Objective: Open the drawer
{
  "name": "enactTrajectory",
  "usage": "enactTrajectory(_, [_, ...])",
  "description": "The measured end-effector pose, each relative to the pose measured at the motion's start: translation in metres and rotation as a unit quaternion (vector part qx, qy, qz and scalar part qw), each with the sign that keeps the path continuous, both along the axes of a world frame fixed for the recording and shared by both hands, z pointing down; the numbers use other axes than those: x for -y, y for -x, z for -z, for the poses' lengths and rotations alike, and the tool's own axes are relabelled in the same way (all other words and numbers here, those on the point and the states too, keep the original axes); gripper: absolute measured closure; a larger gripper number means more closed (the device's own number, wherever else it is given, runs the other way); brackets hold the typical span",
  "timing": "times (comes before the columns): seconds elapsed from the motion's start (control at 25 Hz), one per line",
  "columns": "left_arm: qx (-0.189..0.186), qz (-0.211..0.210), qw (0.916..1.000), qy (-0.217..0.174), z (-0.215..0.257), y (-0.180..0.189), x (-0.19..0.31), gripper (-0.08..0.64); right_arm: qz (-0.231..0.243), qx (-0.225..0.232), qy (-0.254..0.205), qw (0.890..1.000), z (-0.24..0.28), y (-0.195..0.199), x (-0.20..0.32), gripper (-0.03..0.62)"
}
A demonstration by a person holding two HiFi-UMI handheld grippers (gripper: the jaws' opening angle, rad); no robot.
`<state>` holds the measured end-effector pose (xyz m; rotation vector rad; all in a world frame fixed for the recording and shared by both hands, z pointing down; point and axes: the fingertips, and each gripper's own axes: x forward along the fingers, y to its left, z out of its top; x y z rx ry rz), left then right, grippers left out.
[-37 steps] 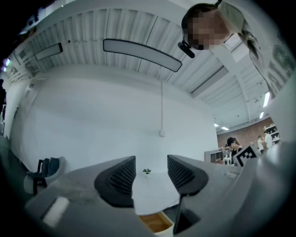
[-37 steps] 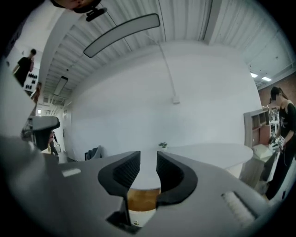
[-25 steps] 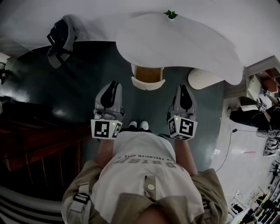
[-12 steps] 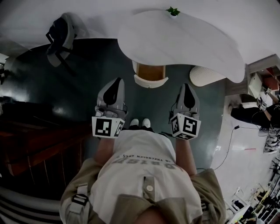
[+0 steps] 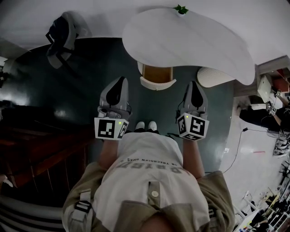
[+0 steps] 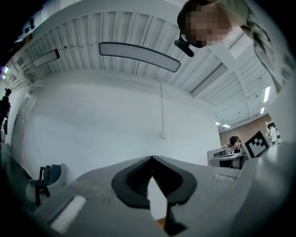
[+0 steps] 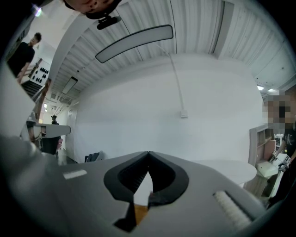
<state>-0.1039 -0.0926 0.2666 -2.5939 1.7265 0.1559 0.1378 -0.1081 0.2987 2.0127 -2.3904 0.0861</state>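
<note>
- Nearest me, the wearer's white cotton shirt (image 5: 145, 158) had print across the chest. Khaki cloth with a buckled strap sat around it, and two white shoe toes (image 5: 146, 126) showed past the hem.
- The left marker cube (image 5: 111, 129) and right marker cube (image 5: 194, 127) were hard-edged white boxes with black square patterns. Each carried a small green light.
- The left gripper (image 5: 120, 81) was a smooth grey moulded shell tapering to a blunt point. In the left gripper view its black ribbed pads lined a leaf-shaped hollow, and the jaws (image 6: 151, 159) were clenched tip to tip on nothing.
- The right gripper (image 5: 194, 84) had the same grey shell and ribbed black lining. In the right gripper view its jaws (image 7: 148, 155) were pressed together and empty.
- The floor (image 5: 81, 90) was dark teal and glossy, with pale reflections.
- The drawer (image 5: 156, 74) showed as a tan wood panel behind a white curved lip. It was tucked under the table's near edge, ahead of and between the two grippers and apart from both. I could not tell how far out it stood.
- A ribbed white round object (image 5: 213, 77) sat just right of the drawer, half under the table.
- The table (image 5: 190, 41) was matt white with a rounded kidney outline.
- A small green plant (image 5: 181, 9) stood at the table's far edge.
- At far left, a pale chair (image 5: 61, 38) carried a dark bag.
- Beyond it all was a plain white wall (image 6: 115, 120).
</note>
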Motion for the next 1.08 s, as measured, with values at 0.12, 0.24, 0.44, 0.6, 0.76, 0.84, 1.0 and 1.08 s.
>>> enactTrajectory(0.12, [0.001,-0.003,1.0,0.001,-0.002,0.0,0.002,0.558,0.002,-0.009,0.0,1.0,-0.002,0.003,0.001,0.589])
enactTrajectory(0.24, [0.001,-0.004,1.0,0.003,-0.004,0.0,0.004,0.558,0.005,-0.022,0.003,1.0,-0.004,0.006,0.002,0.591])
enactTrajectory(0.44, [0.002,-0.005,1.0,0.004,-0.004,0.001,0.004,0.558,0.003,-0.028,0.003,1.0,-0.003,0.004,0.004,0.591])
enactTrajectory(0.6, [0.003,-0.004,1.0,0.006,-0.005,0.003,0.003,0.558,0.006,-0.03,-0.002,1.0,0.0,0.007,0.005,0.591])
enactTrajectory(0.76, [0.005,-0.006,0.9999,0.007,-0.004,0.004,0.0,0.558,0.011,-0.037,-0.007,0.999,0.005,0.008,0.003,0.591])
enactTrajectory(0.84, [0.006,-0.005,0.9999,0.008,-0.004,0.006,-0.002,0.558,0.013,-0.041,-0.008,0.999,0.005,0.009,0.002,0.591])
enactTrajectory(1.0, [0.007,0.002,0.9999,0.011,-0.008,0.014,-0.006,0.558,0.013,-0.045,-0.01,0.999,0.004,0.009,-0.001,0.591])
enactTrajectory(1.08, [0.006,0.007,0.9999,0.013,-0.009,0.018,-0.007,0.558,0.013,-0.047,-0.011,0.999,0.003,0.008,-0.001,0.591])
